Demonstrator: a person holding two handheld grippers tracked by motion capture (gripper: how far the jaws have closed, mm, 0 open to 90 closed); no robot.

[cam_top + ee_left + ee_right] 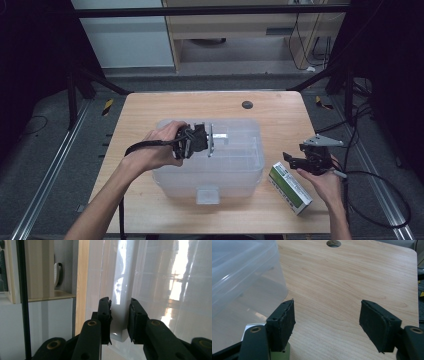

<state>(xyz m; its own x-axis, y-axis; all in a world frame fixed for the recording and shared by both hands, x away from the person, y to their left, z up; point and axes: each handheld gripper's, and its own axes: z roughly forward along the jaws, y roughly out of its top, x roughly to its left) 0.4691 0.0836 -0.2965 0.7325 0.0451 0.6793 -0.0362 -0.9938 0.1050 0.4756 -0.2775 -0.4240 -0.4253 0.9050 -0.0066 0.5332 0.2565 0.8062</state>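
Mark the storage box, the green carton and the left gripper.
storage box (235,172), high view, on its clear front wall.
green carton (295,190), high view, on its green top face.
left gripper (119,315), left gripper view, midway between its fingertips, at the white handle.

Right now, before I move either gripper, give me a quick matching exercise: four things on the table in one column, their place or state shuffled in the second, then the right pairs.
Things:
1. left gripper
2. right gripper
3. green and white box
4. clear plastic bin

States:
A. lies flat on the table near its right edge
B. open, nothing between its pads
C. stands mid-table with its lid on
D. shut on the lid handle

Pairs: 1-D, 2-B, 3-A, 4-C
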